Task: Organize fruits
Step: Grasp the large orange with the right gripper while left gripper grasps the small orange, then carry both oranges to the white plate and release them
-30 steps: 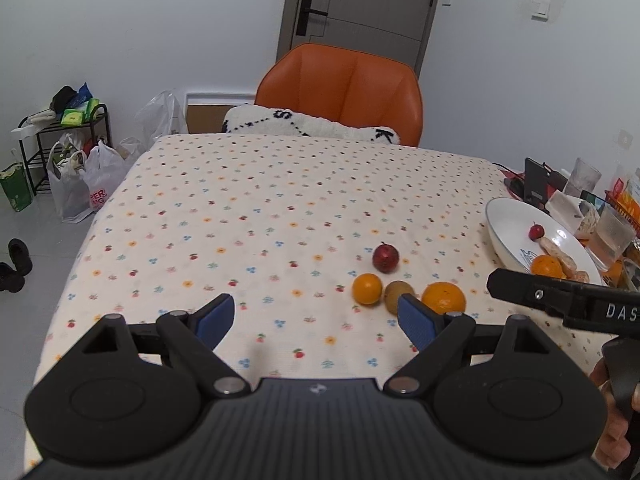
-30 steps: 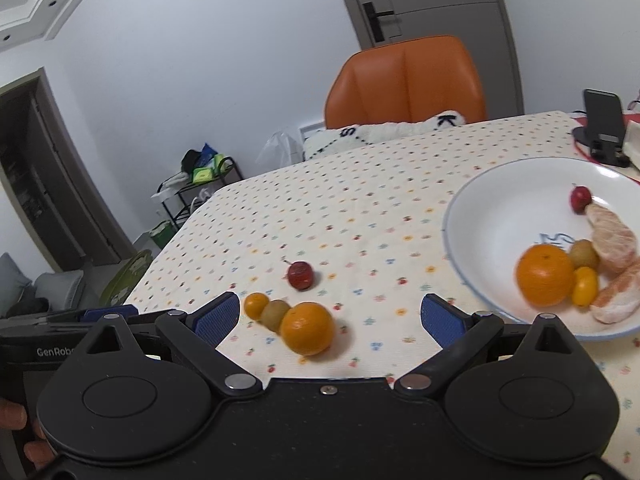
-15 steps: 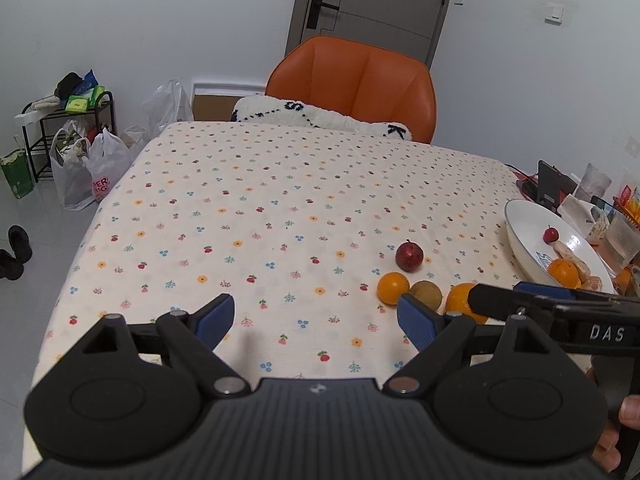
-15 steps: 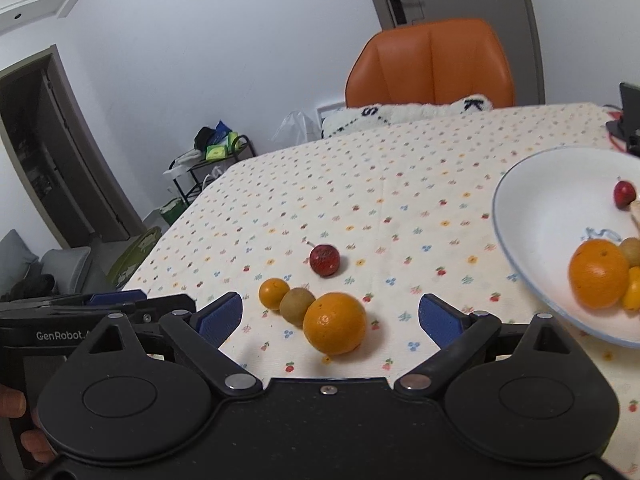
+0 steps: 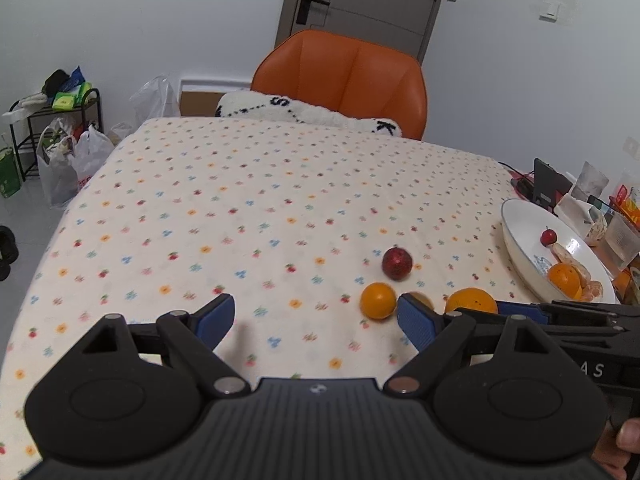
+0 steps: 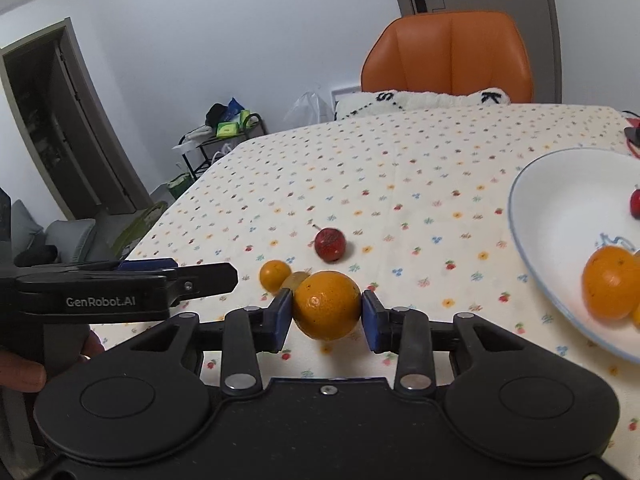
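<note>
R claw (image 6: 327, 315) has closed since a sec ago, blue pads now clamped on the big orange (image 6: 327, 305); it was wide apart then. L claw (image 5: 316, 320) stays spread, holding nothing. Small orange (image 6: 275, 275) and kiwi (image 6: 295, 280) sit just behind-left of the big orange, kiwi mostly hidden; red fruit (image 6: 330, 244) beyond. White plate (image 6: 532, 216) w/ fruit to its right.

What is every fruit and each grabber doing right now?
Right gripper: shut on the big orange.
Big orange: squeezed between the blue pads.
Left gripper: open, holding nothing.
Small orange: loose on the tablecloth.
Kiwi: loose, partly hidden behind the big orange.
Red fruit: loose on the tablecloth.
Plate: already holding fruit.
</note>
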`<action>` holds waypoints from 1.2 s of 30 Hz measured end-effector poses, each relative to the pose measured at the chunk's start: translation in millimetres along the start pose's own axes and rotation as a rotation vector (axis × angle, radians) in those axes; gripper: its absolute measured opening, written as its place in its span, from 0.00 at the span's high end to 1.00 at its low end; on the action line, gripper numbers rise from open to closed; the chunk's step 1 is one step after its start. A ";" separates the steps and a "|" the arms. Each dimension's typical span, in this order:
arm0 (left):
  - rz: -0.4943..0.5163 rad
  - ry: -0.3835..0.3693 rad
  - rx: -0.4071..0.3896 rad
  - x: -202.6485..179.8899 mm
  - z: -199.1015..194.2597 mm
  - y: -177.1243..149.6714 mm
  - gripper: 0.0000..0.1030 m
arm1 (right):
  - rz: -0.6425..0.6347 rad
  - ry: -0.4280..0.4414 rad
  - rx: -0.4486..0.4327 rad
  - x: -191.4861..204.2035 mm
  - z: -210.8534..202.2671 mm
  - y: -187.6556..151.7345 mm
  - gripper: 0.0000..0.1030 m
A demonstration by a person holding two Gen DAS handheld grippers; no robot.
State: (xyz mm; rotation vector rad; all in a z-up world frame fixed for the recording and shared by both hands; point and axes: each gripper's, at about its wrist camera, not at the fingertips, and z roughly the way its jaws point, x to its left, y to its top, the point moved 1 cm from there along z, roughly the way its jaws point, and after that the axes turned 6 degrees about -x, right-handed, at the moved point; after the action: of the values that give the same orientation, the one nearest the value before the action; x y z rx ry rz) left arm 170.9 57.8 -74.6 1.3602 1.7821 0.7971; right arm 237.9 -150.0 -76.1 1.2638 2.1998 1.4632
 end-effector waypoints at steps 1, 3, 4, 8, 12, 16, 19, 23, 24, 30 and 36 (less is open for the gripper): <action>0.006 0.002 -0.011 -2.6 0.4 0.4 0.16 | 0.002 -0.004 -0.001 -2.1 -1.5 1.1 0.66; 0.015 0.002 -0.018 -7.3 2.4 1.6 0.18 | 0.008 -0.011 -0.008 -6.5 -4.6 3.0 0.66; 0.014 0.001 -0.020 -8.3 3.7 2.3 0.18 | 0.012 -0.013 -0.011 -8.8 -5.9 4.1 0.66; 0.018 -0.006 -0.028 -14.5 8.3 3.4 0.30 | 0.025 -0.016 -0.029 -15.7 -12.2 6.7 0.66; 0.011 -0.012 -0.012 -18.7 17.9 2.7 0.45 | 0.036 -0.021 -0.044 -22.9 -17.8 9.7 0.66; 0.002 -0.015 0.000 -22.1 27.4 1.2 0.52 | 0.055 -0.019 -0.063 -31.8 -25.1 15.1 0.66; 0.014 -0.027 0.014 -26.3 33.2 -1.8 0.57 | 0.070 -0.018 -0.083 -39.0 -30.8 18.5 0.66; 0.069 0.010 0.044 -33.5 38.7 -4.4 0.76 | 0.085 -0.027 -0.101 -46.1 -34.2 20.8 0.66; 0.066 0.009 0.052 -33.6 38.7 -3.6 0.79 | 0.090 -0.027 -0.105 -47.9 -34.9 21.2 0.66; 0.057 -0.009 0.017 -37.3 26.2 7.6 0.79 | 0.110 -0.030 -0.130 -55.8 -39.0 23.8 0.66; 0.070 -0.039 -0.004 -53.4 18.9 17.3 0.79 | 0.131 -0.056 -0.158 -68.2 -50.7 24.2 0.66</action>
State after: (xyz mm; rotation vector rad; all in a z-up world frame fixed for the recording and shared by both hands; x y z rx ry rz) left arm 204.2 11.0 -60.3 1.4332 1.7099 0.8056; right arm 262.8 -230.6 -49.7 1.3998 1.9556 1.5936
